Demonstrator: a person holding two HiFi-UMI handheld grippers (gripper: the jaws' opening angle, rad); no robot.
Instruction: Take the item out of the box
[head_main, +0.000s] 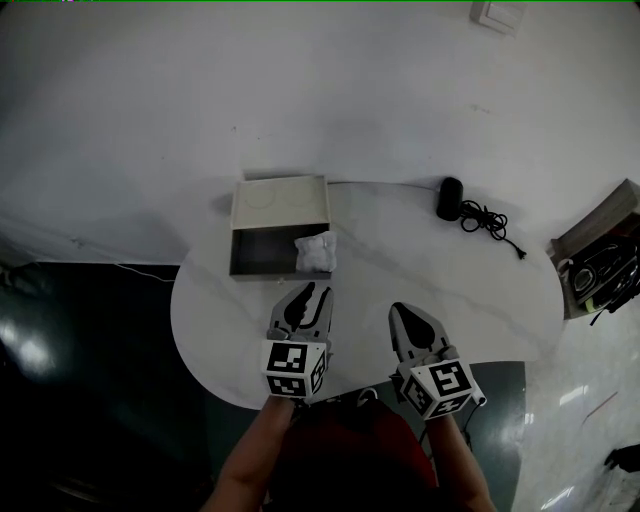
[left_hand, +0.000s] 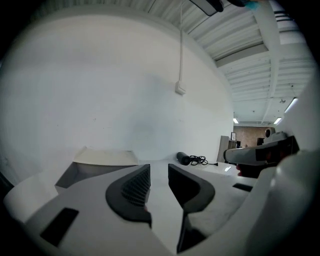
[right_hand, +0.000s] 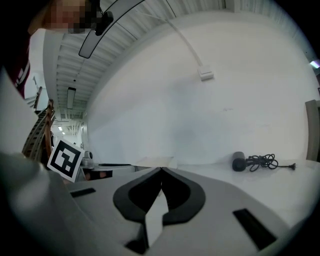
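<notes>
A shallow open cardboard box (head_main: 262, 253) lies on the round white table (head_main: 480, 290), its lid (head_main: 281, 203) folded back toward the wall. A crumpled white item (head_main: 316, 252) sits at the box's right end, against the right wall. My left gripper (head_main: 312, 293) hovers just in front of the box, open, with nothing between its jaws; the left gripper view (left_hand: 159, 172) shows the box (left_hand: 95, 162) ahead and to the left. My right gripper (head_main: 397, 308) is shut and empty, to the right of the left one, well clear of the box. The right gripper view (right_hand: 161, 170) shows its jaws touching.
A black cylindrical device (head_main: 450, 198) with a coiled cable (head_main: 488, 222) lies at the table's far right. A switch plate (head_main: 497, 14) is on the white wall. A rack of gear (head_main: 600, 260) stands off the table's right edge. Dark floor lies to the left.
</notes>
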